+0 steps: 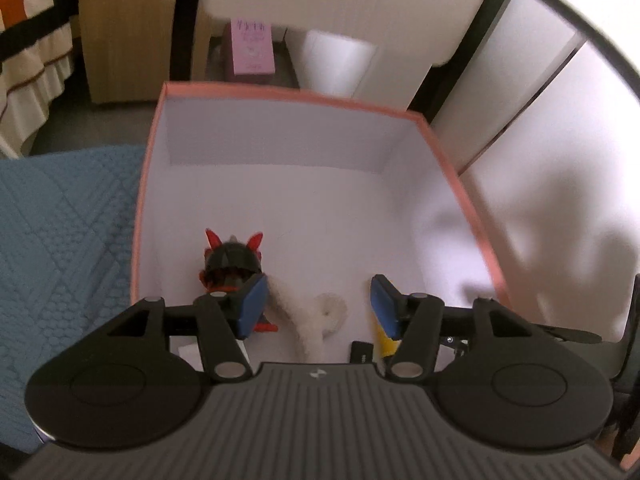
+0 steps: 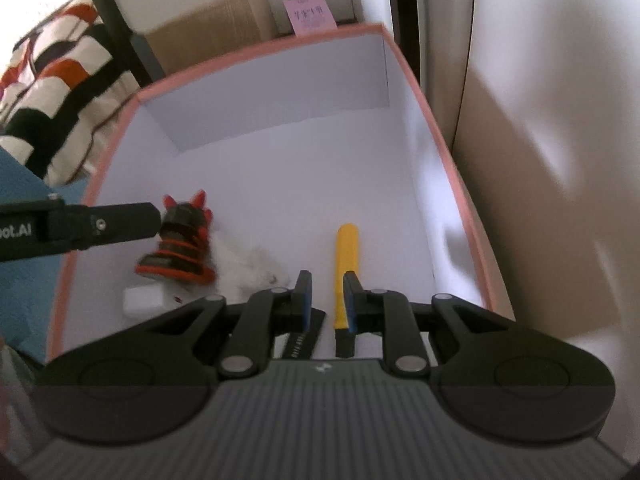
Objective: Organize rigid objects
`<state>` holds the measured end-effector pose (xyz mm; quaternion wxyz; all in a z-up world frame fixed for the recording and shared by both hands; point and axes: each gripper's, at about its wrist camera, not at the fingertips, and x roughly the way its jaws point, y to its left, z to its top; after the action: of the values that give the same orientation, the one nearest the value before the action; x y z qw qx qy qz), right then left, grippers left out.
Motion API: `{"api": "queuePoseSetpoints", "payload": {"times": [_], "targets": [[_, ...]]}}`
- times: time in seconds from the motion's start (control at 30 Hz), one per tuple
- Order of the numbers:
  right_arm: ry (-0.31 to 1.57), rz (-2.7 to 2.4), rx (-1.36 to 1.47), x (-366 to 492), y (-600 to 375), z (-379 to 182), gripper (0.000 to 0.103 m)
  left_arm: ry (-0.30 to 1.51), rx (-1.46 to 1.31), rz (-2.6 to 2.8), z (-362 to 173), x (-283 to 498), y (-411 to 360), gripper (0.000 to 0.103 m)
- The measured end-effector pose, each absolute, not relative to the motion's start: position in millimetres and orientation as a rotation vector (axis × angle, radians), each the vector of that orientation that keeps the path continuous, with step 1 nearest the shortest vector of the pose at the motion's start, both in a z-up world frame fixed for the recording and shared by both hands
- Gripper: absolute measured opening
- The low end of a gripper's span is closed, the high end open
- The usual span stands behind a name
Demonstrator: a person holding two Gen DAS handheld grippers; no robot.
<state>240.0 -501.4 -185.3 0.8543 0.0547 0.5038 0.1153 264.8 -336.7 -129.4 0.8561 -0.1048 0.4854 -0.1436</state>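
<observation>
Our left claw [image 1: 318,304] hangs spread wide and empty over the pink-rimmed box [image 1: 456,168]; the right claw [image 2: 327,300] stands narrowly parted astride the yellow-handled tool [image 2: 346,256] (contact unclear). We'd lift both straight up, clear of the black-and-red spiked figure [image 2: 180,244], which stands near the box's left wall beside white fluff [image 2: 252,264].

Pink-rimmed box [image 1: 452,168], red-black figure [image 1: 232,260], yellow stick [image 2: 346,264].

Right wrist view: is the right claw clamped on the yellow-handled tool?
No. The right claw stands above the yellow-handled tool with a gap on both sides, and the tool lies flat on the floor of the pink-rimmed box.
</observation>
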Motion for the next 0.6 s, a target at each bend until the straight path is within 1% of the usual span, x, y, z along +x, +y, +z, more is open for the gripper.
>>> {"api": "queuePoseSetpoints", "payload": {"times": [0.33,0.6], "targets": [[0.919,0.252,0.121,207.6,-490.6,-115.8,0.021,0.897,-0.249,-0.328,-65.4,234.2,-307.7,0.063],[0.831,0.264,0.125,176.7,-476.8,-75.8,0.021,0.821,-0.251,-0.340,-26.5,201.5,-286.4,0.063]]}}
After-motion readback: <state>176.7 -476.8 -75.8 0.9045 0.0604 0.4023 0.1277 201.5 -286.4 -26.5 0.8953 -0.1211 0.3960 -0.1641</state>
